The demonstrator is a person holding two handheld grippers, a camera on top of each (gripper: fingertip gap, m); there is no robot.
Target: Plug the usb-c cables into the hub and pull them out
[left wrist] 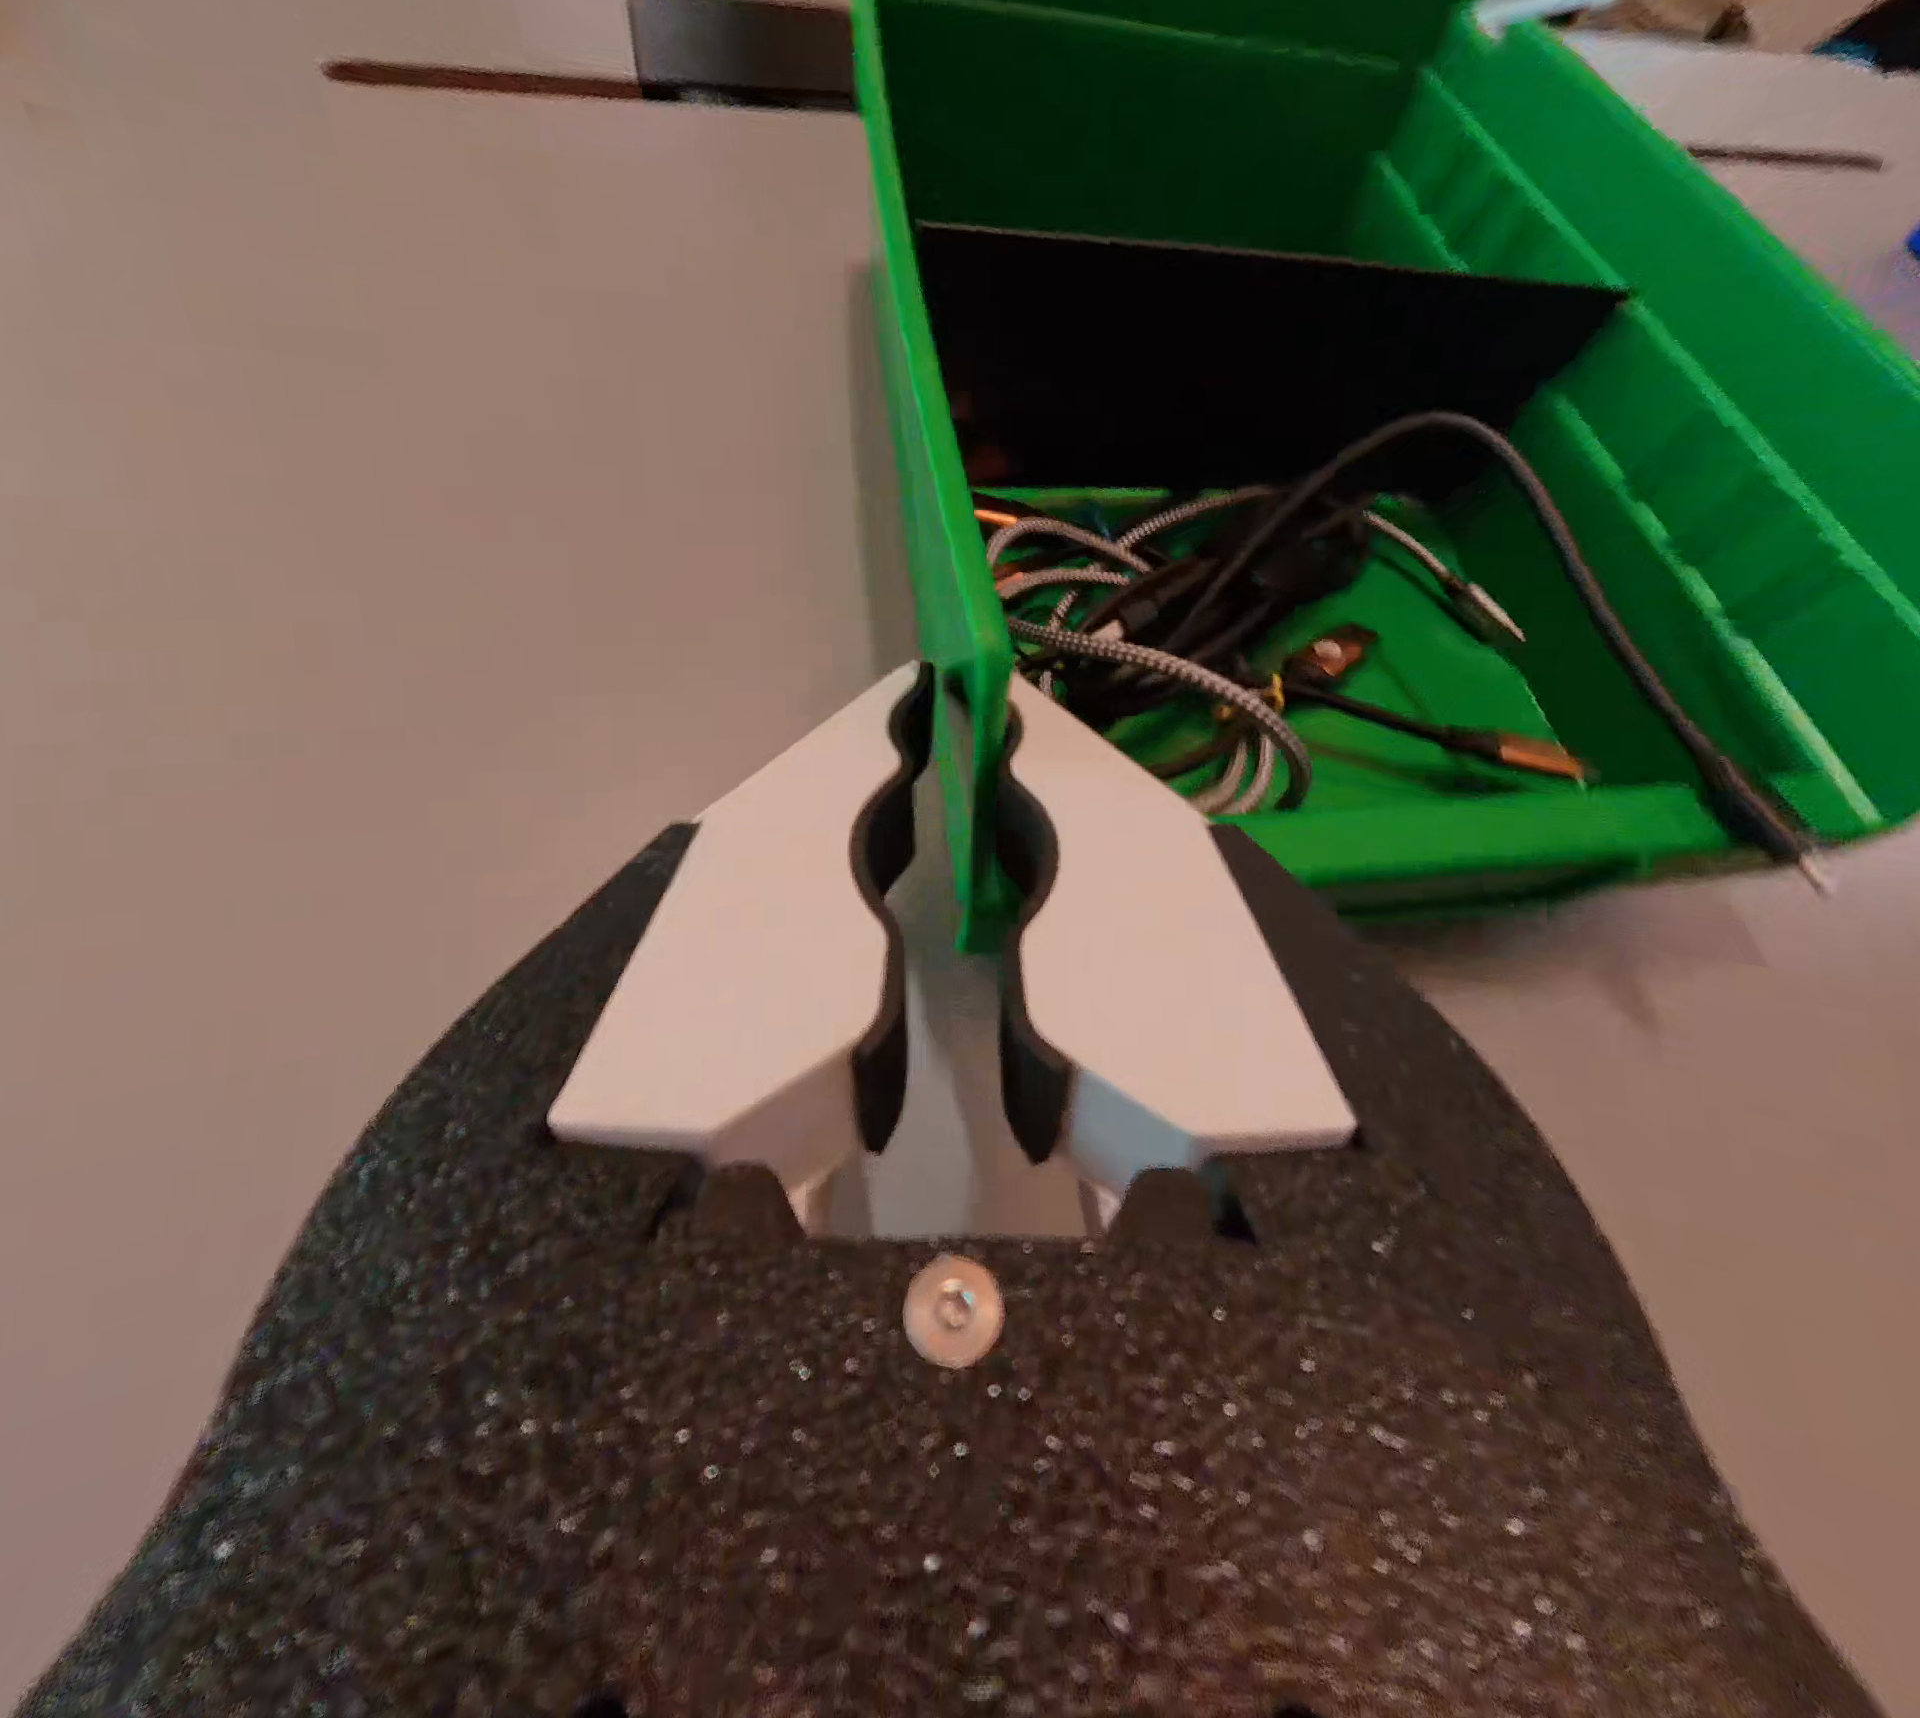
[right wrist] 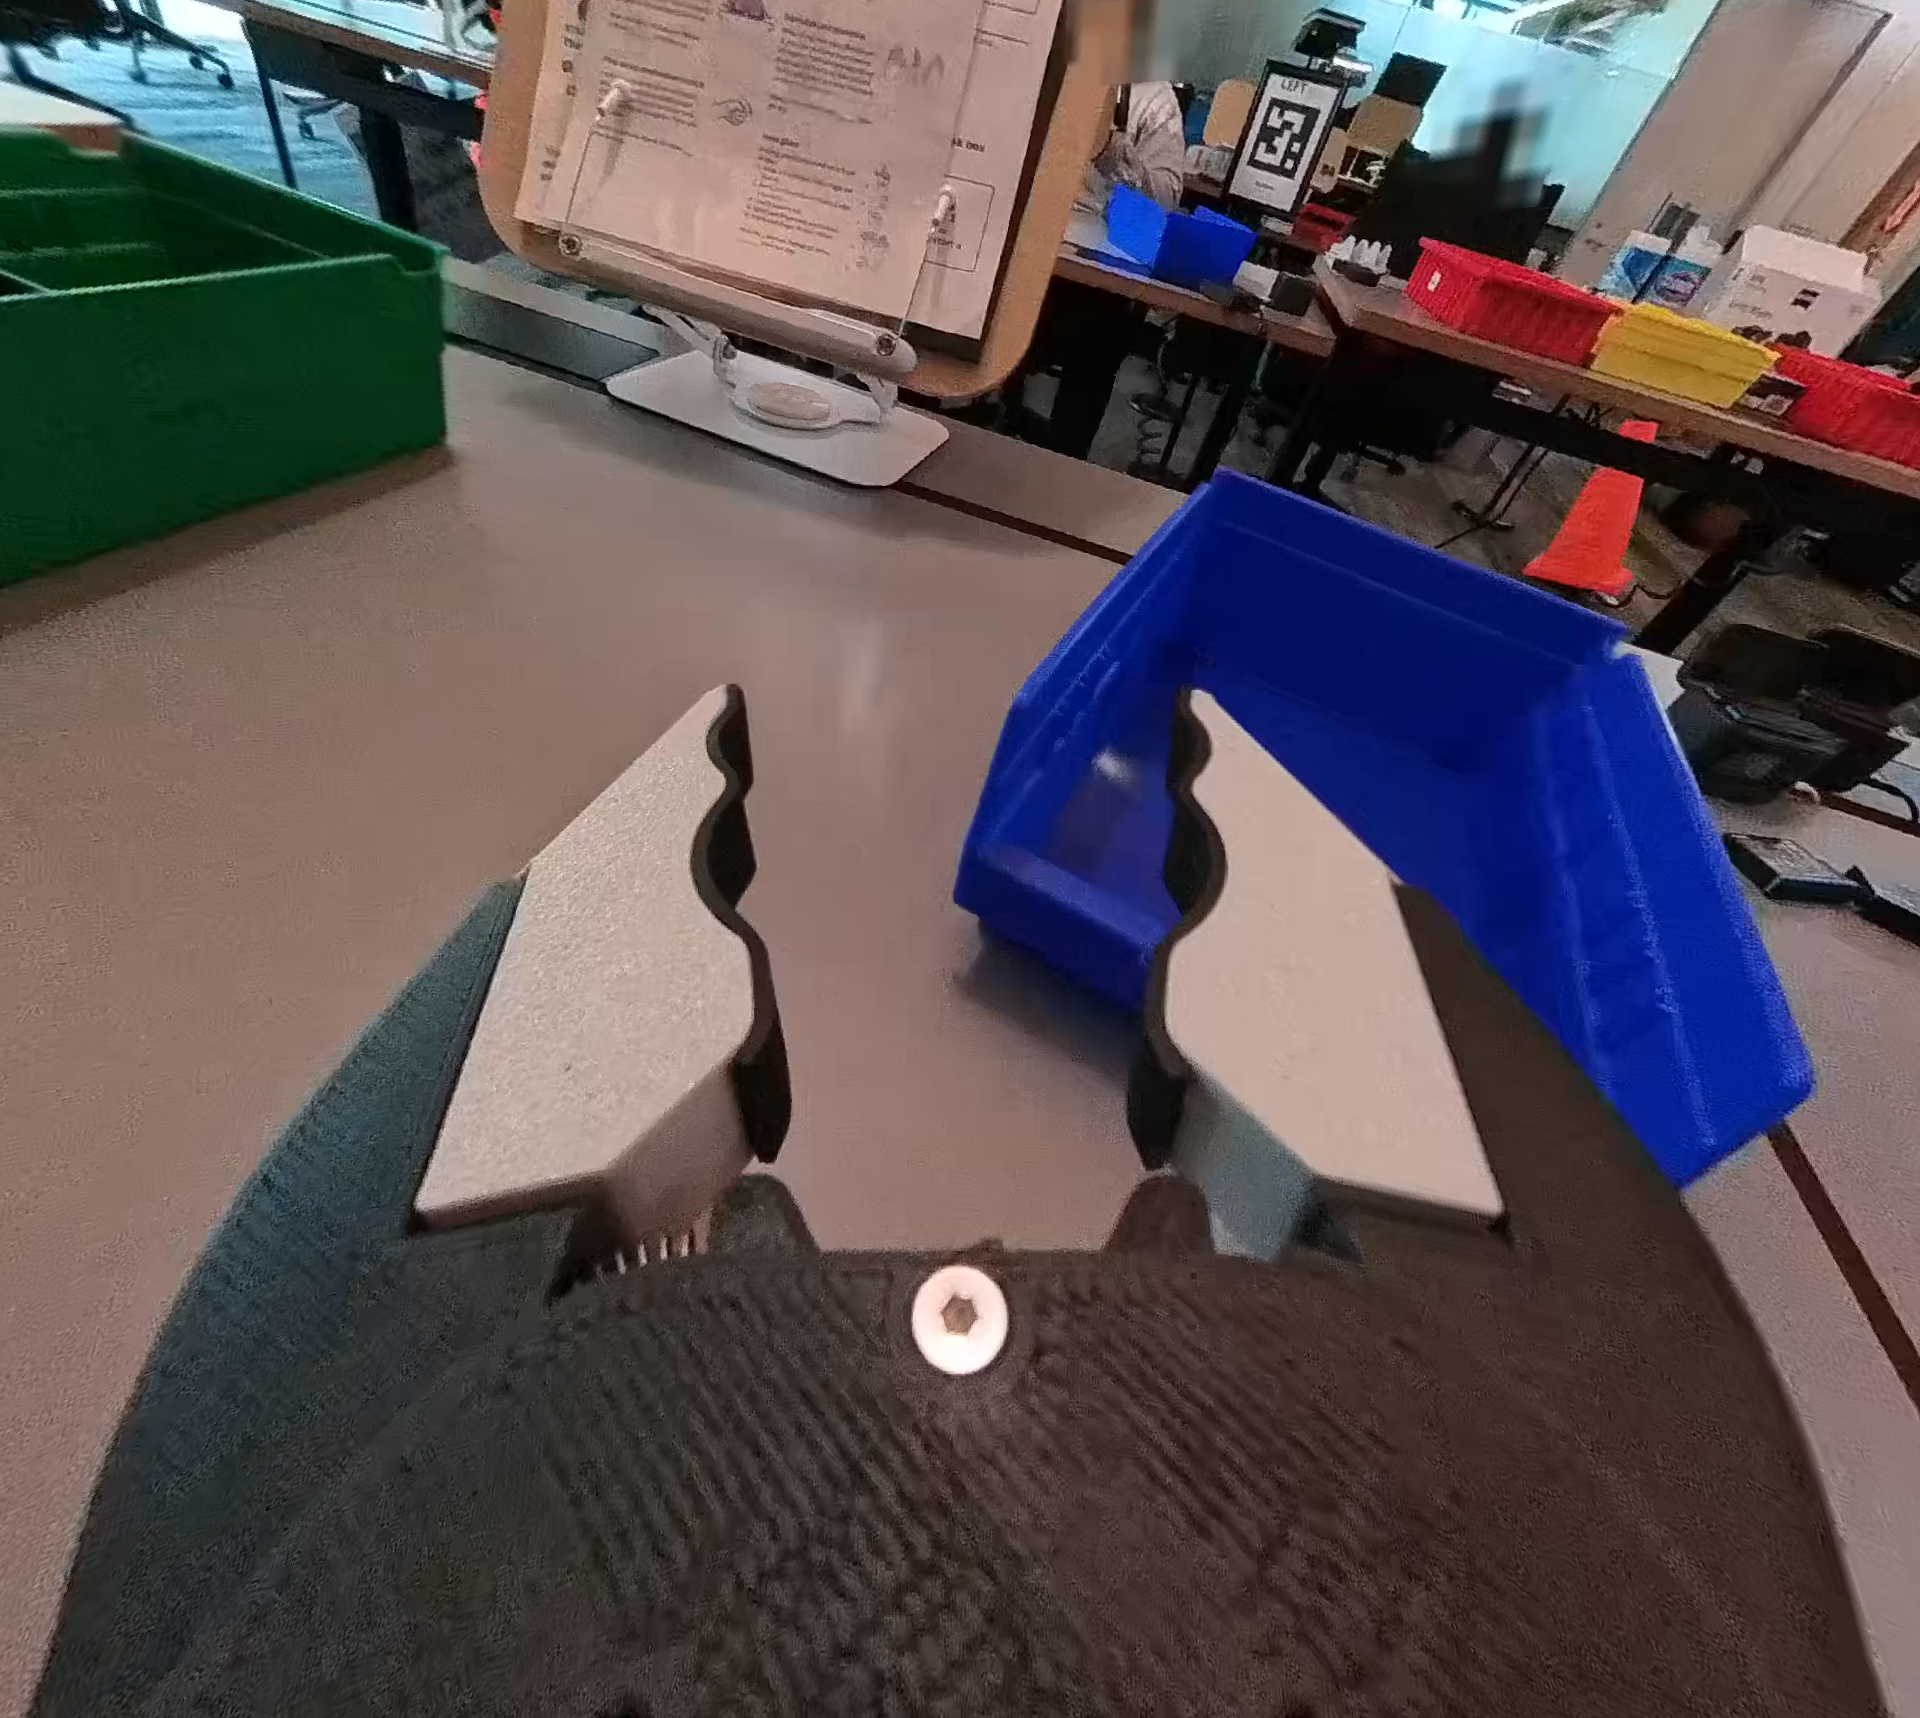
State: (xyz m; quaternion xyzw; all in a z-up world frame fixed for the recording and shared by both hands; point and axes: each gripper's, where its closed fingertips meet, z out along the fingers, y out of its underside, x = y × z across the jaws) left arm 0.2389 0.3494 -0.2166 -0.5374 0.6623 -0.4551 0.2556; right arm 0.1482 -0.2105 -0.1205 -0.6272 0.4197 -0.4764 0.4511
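**Left gripper pinching bin wall; right gripper hanging wide over table**

Left gripper (left wrist: 966,712): fingers are clamping the near corner of the green bin's (left wrist: 1143,110) side wall, the thin plastic edge sitting between the wavy black pads (left wrist: 883,847). The bin is resting on a pale grey table (left wrist: 416,525). Inside, in front of a black divider (left wrist: 1247,349), a tangle of usb-c cables (left wrist: 1174,629) is lying on the bin floor; one dark cable is trailing over the front lip onto the table. No hub is showing in either view.

Right gripper (right wrist: 961,712): fingers are standing spread wide, holding nothing, hovering above the table. A blue bin (right wrist: 1455,785) is sitting just beyond the right finger, partly hidden by it. The green bin is showing at far left.

Beyond: a document stand (right wrist: 790,110) holding printed sheets is sitting at the table's far edge. The room behind is showing long workbenches with red, yellow and blue trays, an orange cone (right wrist: 1590,530) on the floor, and glass partitions.
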